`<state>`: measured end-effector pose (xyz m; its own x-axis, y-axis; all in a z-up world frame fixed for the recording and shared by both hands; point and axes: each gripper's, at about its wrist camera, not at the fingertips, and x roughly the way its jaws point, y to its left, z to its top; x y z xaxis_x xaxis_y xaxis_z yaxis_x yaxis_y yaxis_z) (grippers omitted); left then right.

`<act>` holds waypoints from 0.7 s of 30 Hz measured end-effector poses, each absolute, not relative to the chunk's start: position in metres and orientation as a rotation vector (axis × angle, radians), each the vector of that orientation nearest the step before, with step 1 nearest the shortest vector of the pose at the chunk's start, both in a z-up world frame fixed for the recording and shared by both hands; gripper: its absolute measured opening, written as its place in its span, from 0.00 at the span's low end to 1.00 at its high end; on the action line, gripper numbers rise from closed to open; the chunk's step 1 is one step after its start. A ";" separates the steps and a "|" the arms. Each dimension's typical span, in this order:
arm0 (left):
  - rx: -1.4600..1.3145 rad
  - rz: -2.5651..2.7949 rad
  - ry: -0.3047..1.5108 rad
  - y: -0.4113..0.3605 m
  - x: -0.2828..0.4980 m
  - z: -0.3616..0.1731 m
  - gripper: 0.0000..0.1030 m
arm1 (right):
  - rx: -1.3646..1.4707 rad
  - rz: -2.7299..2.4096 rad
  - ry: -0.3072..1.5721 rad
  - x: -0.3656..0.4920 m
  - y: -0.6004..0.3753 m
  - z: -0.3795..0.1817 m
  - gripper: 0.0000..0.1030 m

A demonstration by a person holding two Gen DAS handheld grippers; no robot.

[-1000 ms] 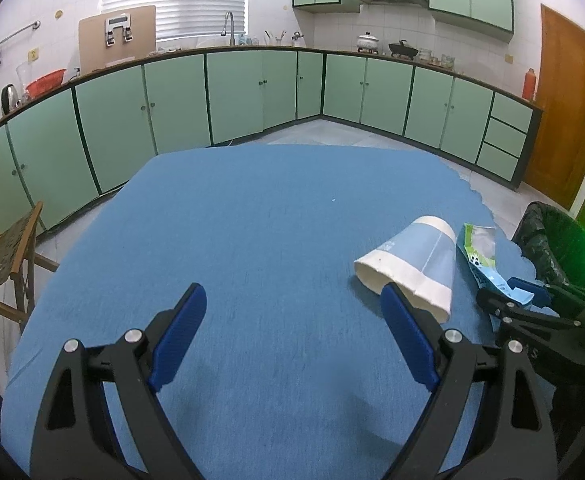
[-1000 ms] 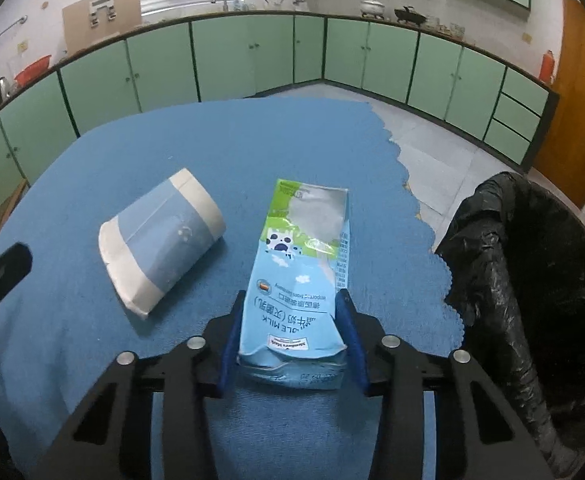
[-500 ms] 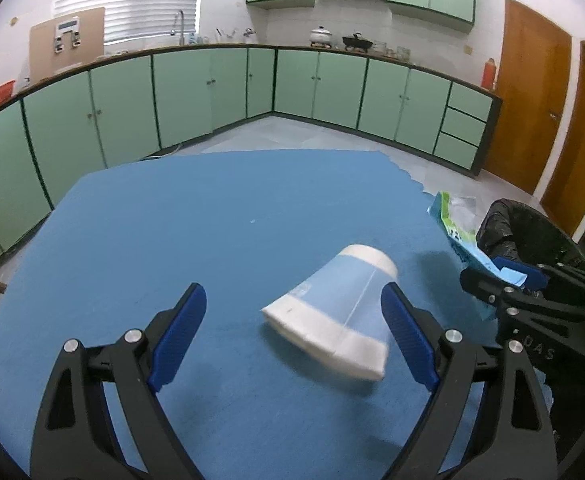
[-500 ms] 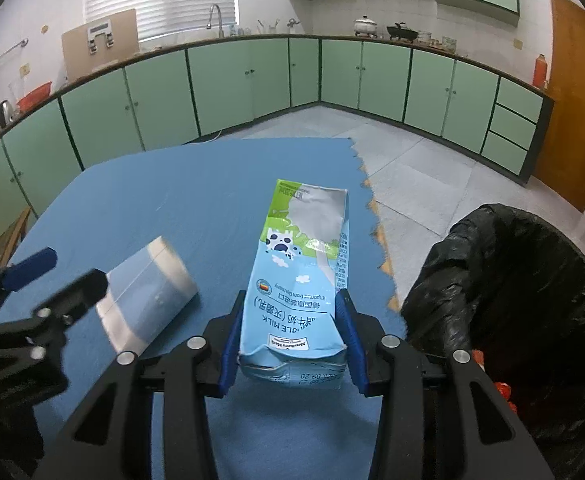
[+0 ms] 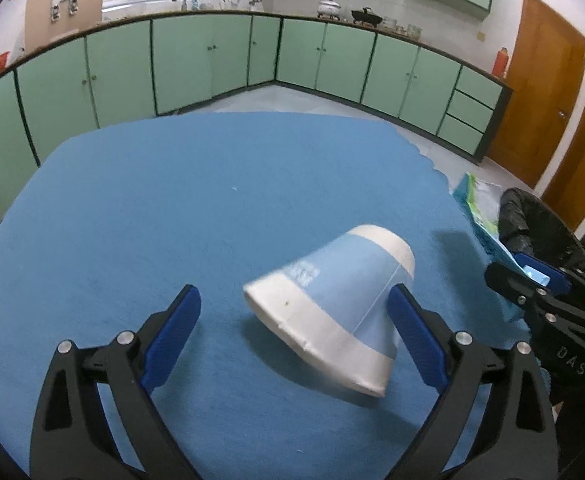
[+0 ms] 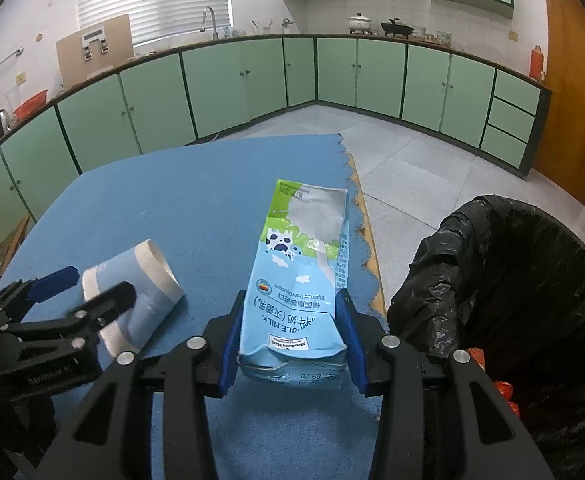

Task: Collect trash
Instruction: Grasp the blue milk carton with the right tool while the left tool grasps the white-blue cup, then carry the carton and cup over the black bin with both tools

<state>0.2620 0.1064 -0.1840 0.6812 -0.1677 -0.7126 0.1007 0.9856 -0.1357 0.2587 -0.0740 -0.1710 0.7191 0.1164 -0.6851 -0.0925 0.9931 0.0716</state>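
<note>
A blue and white paper cup (image 5: pixel 332 308) lies on its side on the blue tablecloth (image 5: pixel 152 208). My left gripper (image 5: pixel 292 292) straddles it with its jaws opening. The right finger (image 5: pixel 412 332) is close beside the cup's wall, while the left finger stands well clear. My right gripper (image 6: pixel 290 298) is shut on a flattened light-blue milk carton (image 6: pixel 300 264) and holds it above the table's right edge, beside the bin. In the right wrist view the cup (image 6: pixel 148 276) shows at the left inside the left gripper (image 6: pixel 88 288).
A bin lined with a black bag (image 6: pixel 512 280) stands off the table's right edge, with red wrappers (image 6: pixel 500 392) inside. A wooden chair (image 6: pixel 0 248) is at the far left. Green cabinets (image 5: pixel 212 60) line the walls beyond the tiled floor.
My left gripper has swung right, and the cup now lies between its fingers. My right gripper has carried the carton to the right, so more of the bin shows.
</note>
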 end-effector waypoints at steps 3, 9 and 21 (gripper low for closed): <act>-0.115 -0.205 0.824 0.102 0.262 -0.187 0.74 | 0.033 0.119 0.757 0.258 -0.077 -0.171 0.42; -0.093 -0.244 0.798 0.081 0.254 -0.185 0.29 | 0.031 0.113 0.743 0.252 -0.086 -0.166 0.42; -0.089 -0.209 0.763 0.075 0.236 -0.169 0.14 | 0.039 0.119 0.710 0.240 -0.095 -0.147 0.42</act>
<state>0.2361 0.0748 -0.1694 0.7030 -0.2197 -0.6764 0.1549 0.9756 -0.1559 0.2405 -0.0951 -0.1474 0.7519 0.1223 -0.6479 -0.0956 0.9925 0.0764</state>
